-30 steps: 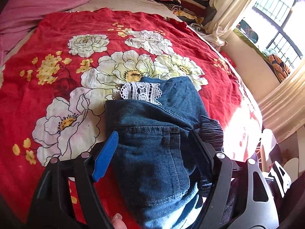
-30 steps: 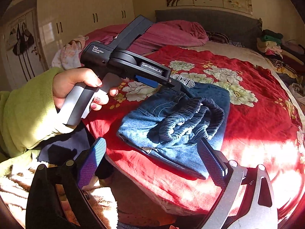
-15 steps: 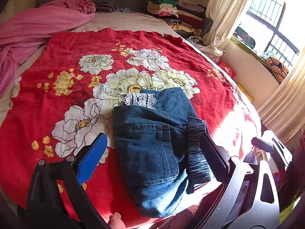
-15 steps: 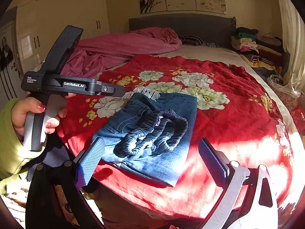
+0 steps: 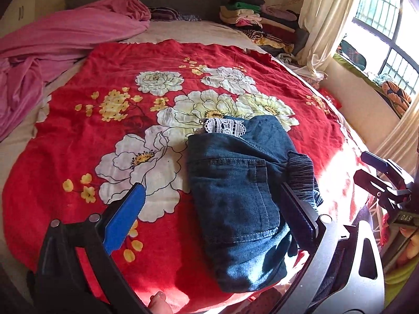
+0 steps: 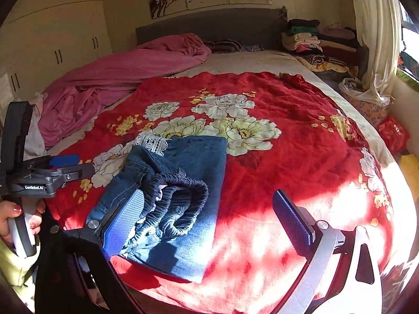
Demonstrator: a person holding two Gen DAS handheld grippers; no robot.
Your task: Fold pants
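The blue jeans lie in a small folded bundle on the red flowered blanket, near the edge of the bed closest to the person. A strip of white lace peeks out at the far end. The stretchy waistband sits bunched up in loops on top, and it looks messy.

The left gripper hangs just above the near end of the jeans. Its fingers are wide apart and hold nothing. The right gripper is above the blanket beside the jeans, with its fingers wide apart and empty too.

I think the folding is almost done, and the job now is to tidy up. To do it well, I would press the puffy waistband flat, so the bundle does not spring open. I would tuck the lace in and line up the edges. Soft, slow pushes are best, because a hard pull could undo the folds.
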